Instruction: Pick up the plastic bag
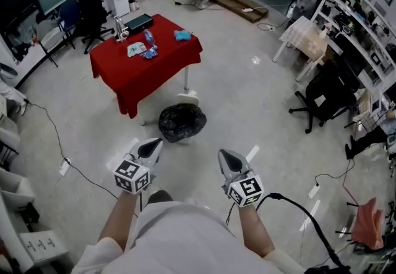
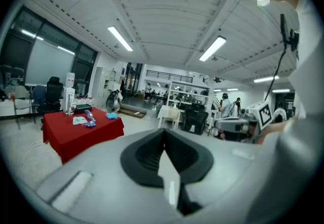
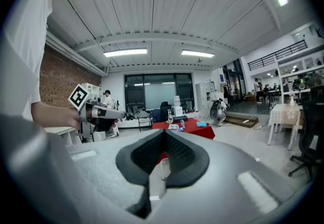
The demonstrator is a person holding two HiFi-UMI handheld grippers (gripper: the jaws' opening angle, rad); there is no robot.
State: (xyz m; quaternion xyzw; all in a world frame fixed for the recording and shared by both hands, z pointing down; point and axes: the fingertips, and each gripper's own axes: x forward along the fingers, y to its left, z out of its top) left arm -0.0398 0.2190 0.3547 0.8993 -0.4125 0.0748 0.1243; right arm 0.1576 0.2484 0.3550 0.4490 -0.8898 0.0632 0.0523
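Observation:
A black plastic bag [image 1: 182, 122] lies bunched on the floor by the near corner of the red table [image 1: 145, 64]. My left gripper [image 1: 155, 143] hangs just below and left of the bag, shut and empty, its tips a short way off it. To the right, my right gripper [image 1: 224, 156] is also shut with nothing in it. In both gripper views the jaws point level across the room, their black pads [image 2: 163, 153] [image 3: 163, 156] meeting at the tip. The bag is out of sight in those two views.
The red table [image 2: 81, 129] [image 3: 189, 127] carries bottles, a black box and a blue cloth [image 1: 182, 35]. A black cable [image 1: 59, 143] runs over the floor at left, another [image 1: 304, 211] at right. Office chairs [image 1: 325, 96] and white desks [image 1: 306, 38] stand at right.

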